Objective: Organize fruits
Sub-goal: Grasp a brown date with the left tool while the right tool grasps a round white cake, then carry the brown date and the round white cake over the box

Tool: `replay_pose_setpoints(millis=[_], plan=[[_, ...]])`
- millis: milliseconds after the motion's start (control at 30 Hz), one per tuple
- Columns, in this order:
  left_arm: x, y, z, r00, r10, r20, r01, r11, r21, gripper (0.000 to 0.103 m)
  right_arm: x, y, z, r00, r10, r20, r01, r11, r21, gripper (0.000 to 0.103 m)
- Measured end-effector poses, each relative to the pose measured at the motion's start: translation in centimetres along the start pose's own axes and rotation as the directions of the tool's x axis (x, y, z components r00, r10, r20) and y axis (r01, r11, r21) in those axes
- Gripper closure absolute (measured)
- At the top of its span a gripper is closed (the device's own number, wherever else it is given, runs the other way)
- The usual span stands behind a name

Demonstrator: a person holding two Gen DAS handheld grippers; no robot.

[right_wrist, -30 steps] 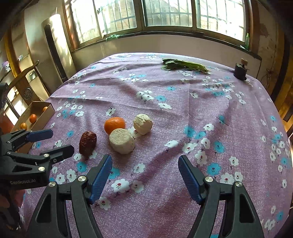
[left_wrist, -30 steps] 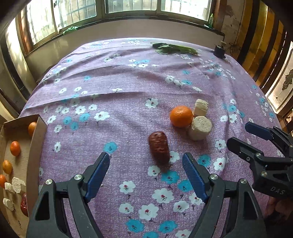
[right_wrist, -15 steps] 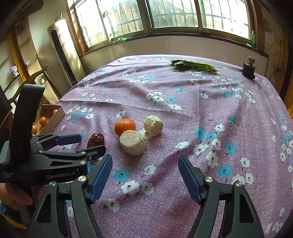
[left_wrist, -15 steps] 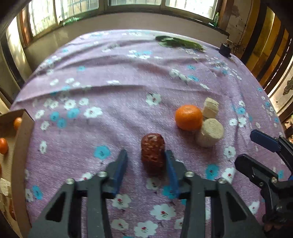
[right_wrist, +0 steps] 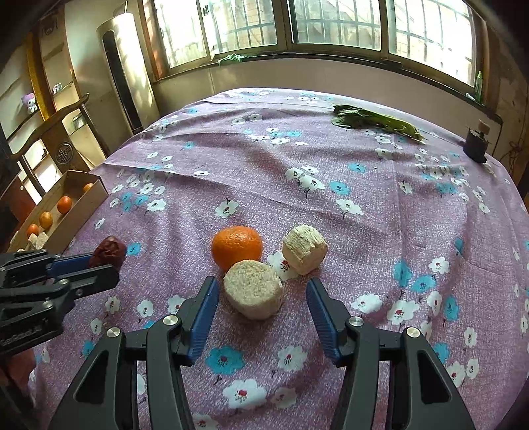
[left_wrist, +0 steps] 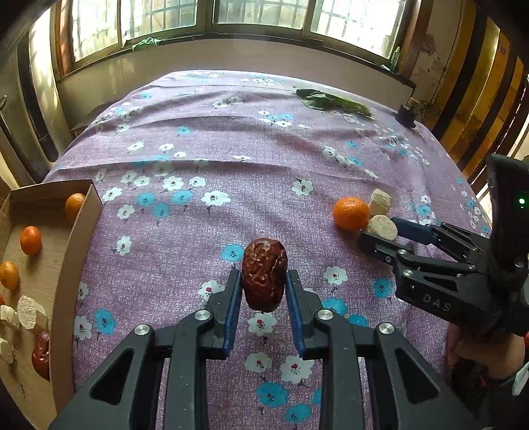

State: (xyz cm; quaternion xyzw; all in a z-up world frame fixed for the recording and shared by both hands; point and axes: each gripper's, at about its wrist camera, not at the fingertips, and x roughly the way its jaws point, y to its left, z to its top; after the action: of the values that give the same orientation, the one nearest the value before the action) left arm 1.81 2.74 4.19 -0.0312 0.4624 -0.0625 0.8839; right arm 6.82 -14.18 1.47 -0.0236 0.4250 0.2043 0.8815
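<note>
Lived-in home, a sunroom or dining corner rather than a lab. Evidence: table under a purple floral tablecloth, rumpled, domestic print. Old wood-framed windows with grilles wrap the far wall; a green rag lies on the sill. Tall standing air conditioner in the corner. Carved wooden shelf unit at left holds a small plush toy. Peeling plaster wall and yellow wood panelling on the right side. Loose leafy greens lie on the table, plus a cardboard box of produce at its edge.
</note>
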Motion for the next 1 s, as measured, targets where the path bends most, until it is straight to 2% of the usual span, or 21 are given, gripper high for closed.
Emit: replay_pose_setpoints(millis=[100, 233, 433, 633, 1000], plan=[[-0.8, 0.2, -0.1, 0.999, 0.022, 0.024, -0.022, 1.0, 0.009, 0.077, 0.5, 0.3, 0.0, 1.0, 0.003, -0.015, -0.003, 1.0, -0.016, 0.064], [-1.3, 0.9, -0.4, 0.999, 0.025, 0.03, -0.025, 1.0, -0.004, 0.077, 0.0, 0.8, -0.3, 0.999, 0.002, -0.046, -0.003, 1.0, -0.021, 0.063], [-2.6, 2.0, -1.0, 0.996, 0.066, 0.06, -0.065, 0.998, -0.017, 0.077, -2.9, 2.4, -1.1, 1.0, 0.026, 0.01, -0.026, 1.0, -0.014, 0.063], [-3.8, 3.2, -1.6, 0.99, 0.105, 0.089, -0.103, 0.994, -0.029, 0.077, -5.3, 5.0, -0.9, 0.994, 0.086, 0.068, -0.085, 0.996, -0.017, 0.063], [-6.6, 6.2, -2.6, 0.979, 0.156, 0.128, -0.15, 0.987, -0.054, 0.077, -5.3, 10.4, -0.3, 0.988, 0.137, 0.065, -0.131, 0.987, -0.095, 0.063]])
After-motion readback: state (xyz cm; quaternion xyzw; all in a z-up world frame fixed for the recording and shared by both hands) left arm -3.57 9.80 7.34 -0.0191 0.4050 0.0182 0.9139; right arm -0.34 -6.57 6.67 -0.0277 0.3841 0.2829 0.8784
